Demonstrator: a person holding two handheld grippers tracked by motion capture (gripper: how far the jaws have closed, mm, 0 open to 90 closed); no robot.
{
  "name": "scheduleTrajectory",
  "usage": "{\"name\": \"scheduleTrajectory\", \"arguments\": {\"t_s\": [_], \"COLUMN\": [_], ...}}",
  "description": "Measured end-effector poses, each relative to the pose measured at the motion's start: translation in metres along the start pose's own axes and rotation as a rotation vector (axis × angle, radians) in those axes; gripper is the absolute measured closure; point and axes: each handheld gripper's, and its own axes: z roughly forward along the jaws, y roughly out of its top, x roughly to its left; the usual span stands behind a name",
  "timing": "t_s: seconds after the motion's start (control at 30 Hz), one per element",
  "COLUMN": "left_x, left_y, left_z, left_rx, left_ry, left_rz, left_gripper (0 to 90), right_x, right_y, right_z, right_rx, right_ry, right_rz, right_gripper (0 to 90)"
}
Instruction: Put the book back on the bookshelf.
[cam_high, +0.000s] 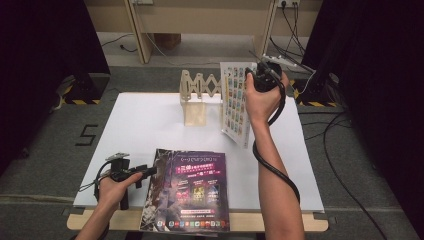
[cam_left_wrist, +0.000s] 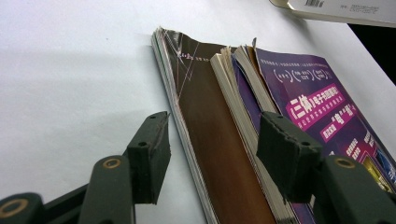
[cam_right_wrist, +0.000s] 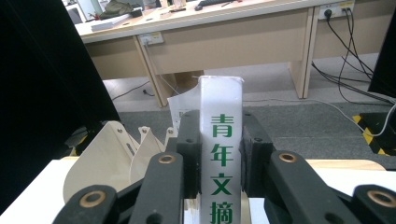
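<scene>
A person's right gripper (cam_high: 262, 76) stands clamped on the white spine of a thick magazine (cam_high: 236, 102), holding it upright above the far side of the white table (cam_high: 145, 125), just beside a pale wooden accordion rack (cam_high: 199, 97). The spine carries 4 green characters in the right gripper view; the cover is a grid of small colour pictures. The left gripper (cam_high: 131, 173) rests at the near edge, jaws apart and straddling the worn spines of what looks like 2 or 3 glossy purple magazines (cam_high: 192, 187), stacked flat with frayed corners; its pads do not press them.
</scene>
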Motion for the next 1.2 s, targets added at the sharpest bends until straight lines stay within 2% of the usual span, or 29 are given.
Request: {"name": "scheduleTrajectory", "arguments": {"t_s": [0.57, 0.73, 1.0, 1.2], "left_x": [0.001, 0.002, 0.002, 0.002], "left_y": [-0.001, -0.002, -0.001, -0.002], "left_z": [0.000, 0.002, 0.001, 0.002], "left_rx": [0.003, 0.007, 0.002, 0.002], "left_ry": [-0.002, 0.002, 0.005, -0.001], "left_rz": [-0.001, -0.005, -0.002, 0.003], "left_gripper": [43.0, 43.0, 43.0, 42.9], "right_x": [0.003, 0.006, 0.006, 0.008], "right_y": [0.001, 0.003, 0.000, -0.010], "right_z": [0.010, 0.013, 0.019, 0.017], "right_rx": [-0.020, -0.032, -0.043, -0.072], "right_ry": [-0.001, -0.008, -0.009, -0.011], "right_rz": [-0.001, -0.018, -0.020, -0.062], "right_gripper": [74.1, 74.1, 74.1, 73.9]}}
